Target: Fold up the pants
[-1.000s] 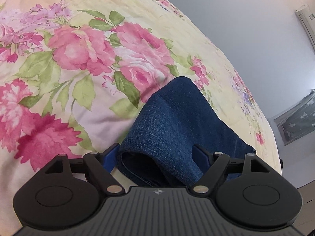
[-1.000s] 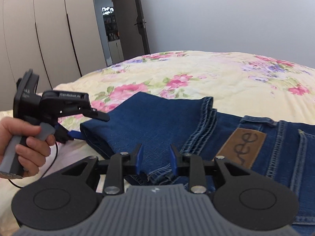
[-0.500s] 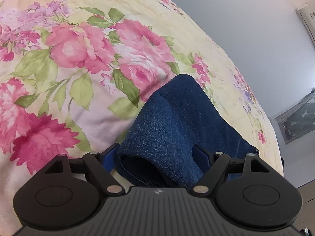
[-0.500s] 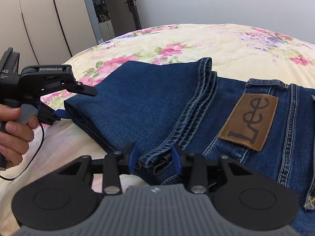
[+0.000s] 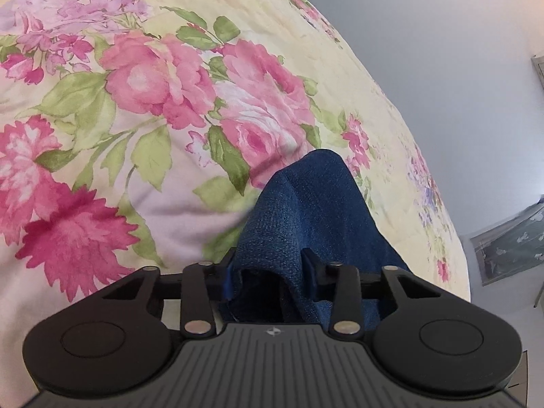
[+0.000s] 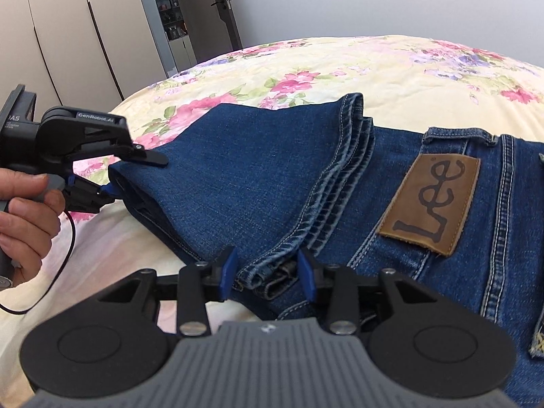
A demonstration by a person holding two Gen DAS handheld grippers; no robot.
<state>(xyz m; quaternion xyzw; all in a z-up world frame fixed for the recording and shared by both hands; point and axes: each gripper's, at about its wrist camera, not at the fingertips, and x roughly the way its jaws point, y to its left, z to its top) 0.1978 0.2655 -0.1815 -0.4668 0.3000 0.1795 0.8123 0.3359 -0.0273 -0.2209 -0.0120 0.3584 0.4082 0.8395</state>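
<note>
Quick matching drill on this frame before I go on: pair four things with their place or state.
Things:
1. left gripper
2. right gripper
3. leather patch
4. bedspread

Places or states:
A. on the waistband
B. floral, under the jeans
C. at the folded edge, jaws just closed onto the denim
D. at the leg hems

Pairs: 1-C, 2-D, 3-A, 4-B

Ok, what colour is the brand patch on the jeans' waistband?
Brown leather patch with dark "Lee" lettering, on dark blue jeans; it shows in the right wrist view only.
</note>
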